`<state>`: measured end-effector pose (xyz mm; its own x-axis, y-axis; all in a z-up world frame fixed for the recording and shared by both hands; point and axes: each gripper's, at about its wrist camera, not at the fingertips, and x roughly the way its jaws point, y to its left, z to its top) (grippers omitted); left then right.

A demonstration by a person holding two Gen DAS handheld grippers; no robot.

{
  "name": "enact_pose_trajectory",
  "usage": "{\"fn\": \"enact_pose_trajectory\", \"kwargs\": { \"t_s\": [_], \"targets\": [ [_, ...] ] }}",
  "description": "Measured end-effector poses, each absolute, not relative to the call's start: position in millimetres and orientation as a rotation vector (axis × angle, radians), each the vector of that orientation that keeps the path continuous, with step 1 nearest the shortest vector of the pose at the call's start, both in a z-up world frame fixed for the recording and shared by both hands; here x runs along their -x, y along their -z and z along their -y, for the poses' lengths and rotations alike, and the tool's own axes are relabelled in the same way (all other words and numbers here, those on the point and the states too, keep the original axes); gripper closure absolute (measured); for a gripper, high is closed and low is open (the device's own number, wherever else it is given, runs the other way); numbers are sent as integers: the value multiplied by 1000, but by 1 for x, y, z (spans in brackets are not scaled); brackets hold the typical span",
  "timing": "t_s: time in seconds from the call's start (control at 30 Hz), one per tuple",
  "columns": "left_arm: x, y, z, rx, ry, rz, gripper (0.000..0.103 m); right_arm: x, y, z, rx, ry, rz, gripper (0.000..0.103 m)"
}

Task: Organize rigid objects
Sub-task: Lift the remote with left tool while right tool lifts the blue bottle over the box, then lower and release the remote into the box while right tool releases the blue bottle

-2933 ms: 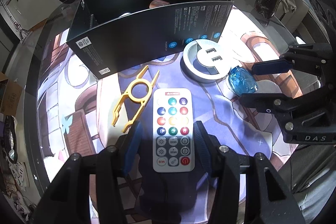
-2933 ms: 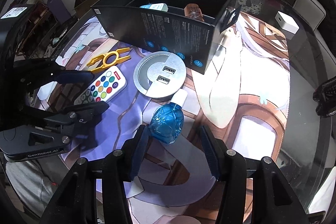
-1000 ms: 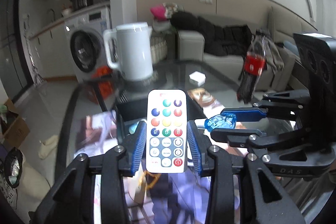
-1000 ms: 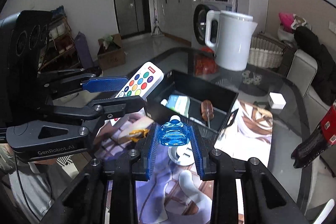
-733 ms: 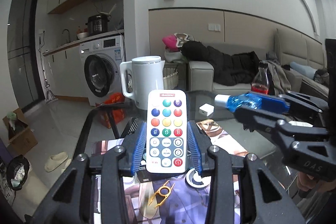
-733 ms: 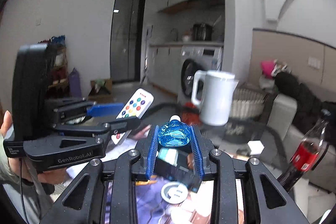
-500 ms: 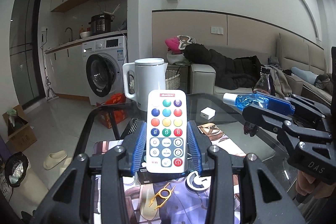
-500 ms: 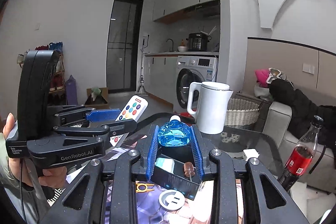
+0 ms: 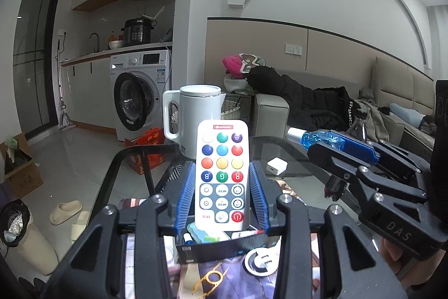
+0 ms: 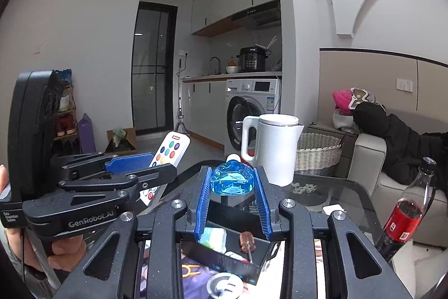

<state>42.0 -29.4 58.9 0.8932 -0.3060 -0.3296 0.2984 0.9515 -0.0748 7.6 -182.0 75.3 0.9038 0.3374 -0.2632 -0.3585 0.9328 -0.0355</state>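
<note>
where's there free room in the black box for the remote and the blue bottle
The black box looks bare along its far half. Its near part is crowded: green packet, screwdriver. The remote in the left gripper and blue bottle in the right gripper could land there.

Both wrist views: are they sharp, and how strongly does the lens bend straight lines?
Left wrist view: sharp; the white remote with coloured buttons reads clearly, while walls and the black corners curve strongly. Right wrist view: also sharp; the blue faceted bottle shows crisp highlights, and the wall edges bow near the rim.
</note>
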Motion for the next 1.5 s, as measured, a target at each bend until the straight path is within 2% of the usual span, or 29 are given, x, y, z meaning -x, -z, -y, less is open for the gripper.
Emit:
{"fn": "enact_pose_trajectory", "kwargs": {
  "t_s": [0.53, 0.77, 1.1, 1.5],
  "targets": [
    [-117, -40, 27, 91, 260, -416, 65, -90, -70, 171, 32, -293, -302, 73],
    [-133, -23, 31, 88, 259, -502, 65, -105, -56, 167, 29, -312, -369, 73],
    [-158, 9, 37, 92, 264, -738, 65, -143, -22, 167, 0, -312, -614, 73],
    [-171, 36, 44, 59, 265, -889, 65, -170, 32, 180, -55, -288, -854, 73]
  ]
}}
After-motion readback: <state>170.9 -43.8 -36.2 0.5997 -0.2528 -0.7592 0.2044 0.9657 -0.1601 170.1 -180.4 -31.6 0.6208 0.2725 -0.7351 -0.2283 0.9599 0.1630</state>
